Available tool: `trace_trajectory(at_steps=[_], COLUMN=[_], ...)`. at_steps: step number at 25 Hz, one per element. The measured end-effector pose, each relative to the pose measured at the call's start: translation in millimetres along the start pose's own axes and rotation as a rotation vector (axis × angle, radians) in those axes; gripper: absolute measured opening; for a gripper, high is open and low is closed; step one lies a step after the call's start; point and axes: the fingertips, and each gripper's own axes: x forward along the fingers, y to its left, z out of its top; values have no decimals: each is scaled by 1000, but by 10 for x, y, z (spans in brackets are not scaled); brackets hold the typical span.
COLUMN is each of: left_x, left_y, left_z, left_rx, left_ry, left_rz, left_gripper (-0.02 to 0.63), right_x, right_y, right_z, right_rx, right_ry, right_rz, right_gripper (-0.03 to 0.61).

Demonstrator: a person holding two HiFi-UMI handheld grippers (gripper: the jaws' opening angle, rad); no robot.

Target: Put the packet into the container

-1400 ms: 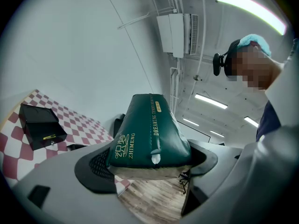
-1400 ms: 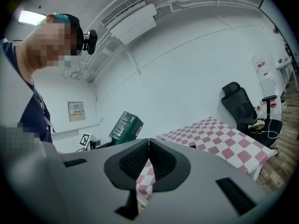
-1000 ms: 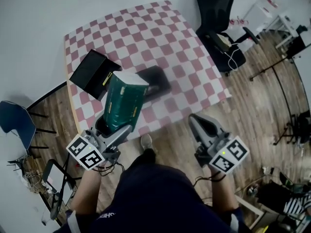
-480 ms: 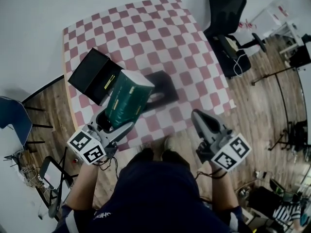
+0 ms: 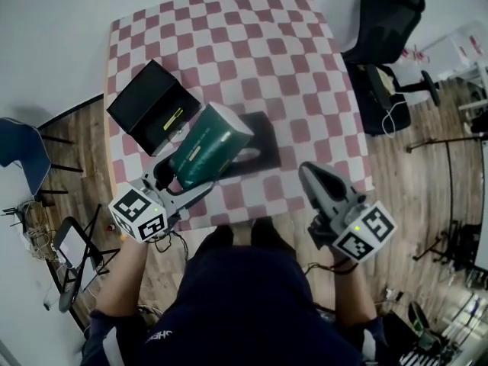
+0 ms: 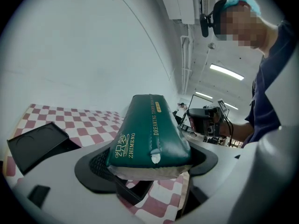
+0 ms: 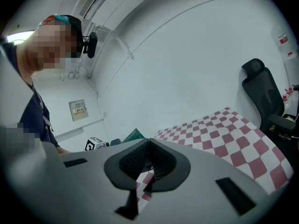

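Note:
My left gripper (image 5: 181, 183) is shut on a green packet (image 5: 209, 147) with gold lettering, held tilted above the near left part of the checkered table (image 5: 252, 59). In the left gripper view the packet (image 6: 148, 133) fills the space between the jaws. The black open container (image 5: 146, 105) lies on the table's left side, just beyond and left of the packet; it shows again (image 6: 33, 143) at the lower left of the left gripper view. My right gripper (image 5: 314, 183) is shut and empty, off the table's near edge; its pads (image 7: 140, 160) meet.
A black office chair (image 5: 385, 29) stands right of the table and shows again (image 7: 262, 94) in the right gripper view. A blue chair (image 5: 23, 158) and a folding stand (image 5: 72, 258) sit on the wooden floor at left. The packet's dark shadow (image 5: 263, 139) lies on the table.
The view has shifted, so the table sits lower and nearer in the head view. My left gripper with the packet has moved slightly forward, next to the container. The right gripper stays shut.

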Motion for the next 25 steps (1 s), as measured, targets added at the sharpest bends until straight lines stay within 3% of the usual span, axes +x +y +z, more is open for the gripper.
trace_trajectory(at_steps=[12, 25], left_x=[603, 1012], left_y=[135, 224], left_z=[-456, -1023], left_rx=[243, 521], left_ry=[297, 629], left_rz=[54, -11], left_gripper=[457, 457], right_x=[90, 42], right_y=[-627, -967], right_z=[32, 12], right_rx=[37, 68], right_ry=[78, 106], right_rz=[135, 156], right_gripper=[18, 18])
